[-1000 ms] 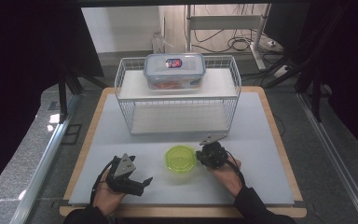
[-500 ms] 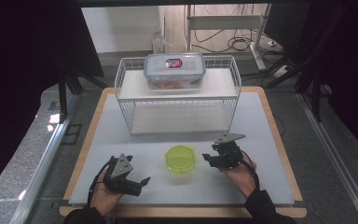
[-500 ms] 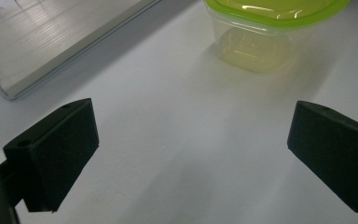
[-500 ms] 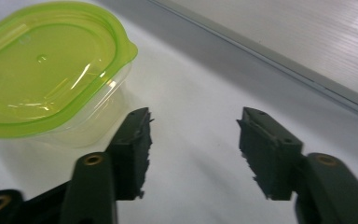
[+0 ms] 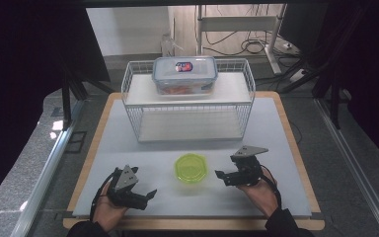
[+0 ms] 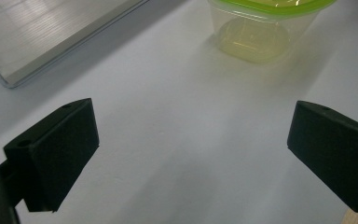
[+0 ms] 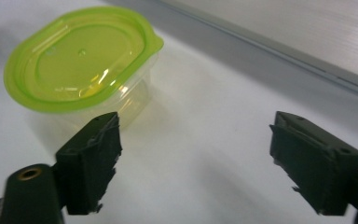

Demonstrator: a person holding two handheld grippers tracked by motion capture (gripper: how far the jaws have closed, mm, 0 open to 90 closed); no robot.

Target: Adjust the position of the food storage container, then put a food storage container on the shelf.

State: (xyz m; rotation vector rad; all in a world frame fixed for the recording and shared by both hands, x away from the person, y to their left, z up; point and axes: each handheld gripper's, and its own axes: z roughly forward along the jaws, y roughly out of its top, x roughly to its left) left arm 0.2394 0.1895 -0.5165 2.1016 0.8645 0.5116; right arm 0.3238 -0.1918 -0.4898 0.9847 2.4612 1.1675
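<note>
Our right gripper (image 5: 225, 176) hovers low over the table (image 5: 296, 163) with its jaws spread wide and empty; the left gripper (image 5: 148, 195) is likewise agape. Just ahead and left of the right jaws sits the green-lidded tub (image 7: 81, 65). We should swing left, straddle its rim squarely, then close gently. Beyond stands the wire rack (image 5: 187, 108).

a small green-lidded tub (image 5: 191, 168) sits on the white counter (image 5: 128, 143) near its front edge, between two hand-held tools. the left tool (image 5: 150, 193) lies low at the front left, well apart from the tub, jaws spread and empty. the right tool (image 5: 220, 176) rests just right of the tub, jaws apart, not touching it. behind stands a white wire rack (image 5: 187, 106), with a clear lidded box (image 5: 184, 75) on its top shelf.
</note>
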